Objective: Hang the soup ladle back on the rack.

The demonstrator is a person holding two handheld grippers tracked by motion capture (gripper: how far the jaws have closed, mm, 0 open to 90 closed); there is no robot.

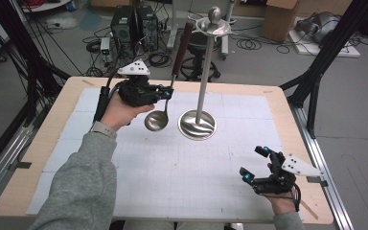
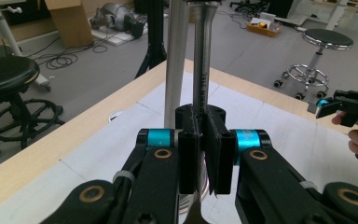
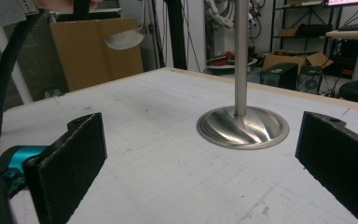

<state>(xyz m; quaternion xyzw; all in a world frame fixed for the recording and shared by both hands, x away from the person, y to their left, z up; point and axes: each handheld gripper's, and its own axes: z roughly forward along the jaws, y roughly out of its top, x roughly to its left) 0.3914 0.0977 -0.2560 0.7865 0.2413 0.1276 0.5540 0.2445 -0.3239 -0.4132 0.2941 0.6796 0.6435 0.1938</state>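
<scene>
Nearest the high camera is your grey sleeve (image 1: 79, 187), running up to the left gripper (image 1: 165, 92), and that's where the action is. You've got the ladle (image 1: 165, 103) clamped by its metal shank, jaws squeezed nearly together on it; in the left gripper view the pads (image 2: 189, 158) sit flat against the stem, which rises straight up at 12 o'clock from between them, while the bowl end drops out of sight below. From above, the ladle hangs upright with its bowl (image 1: 156, 120) down at about 7 o'clock from the grip and clear of the white mat (image 1: 172, 172), and its dark wooden handle (image 1: 182, 45) reaches up toward the ringed top (image 1: 213, 26) of the steel stand (image 1: 202, 76). Whether the handle's end is hooked on that ring, I can't tell from here. So my read: the pick is done, the ladle is airborne and just beside the pole at its 9 o'clock, and what's left is settling it on the rack or carrying it clear. Your right gripper (image 1: 258, 165) waits near the 5 o'clock corner of the table (image 1: 38, 143), jaws spread wide and holding nothing, aimed at the stand's round base (image 3: 242, 127), well apart from the ladle.
</scene>
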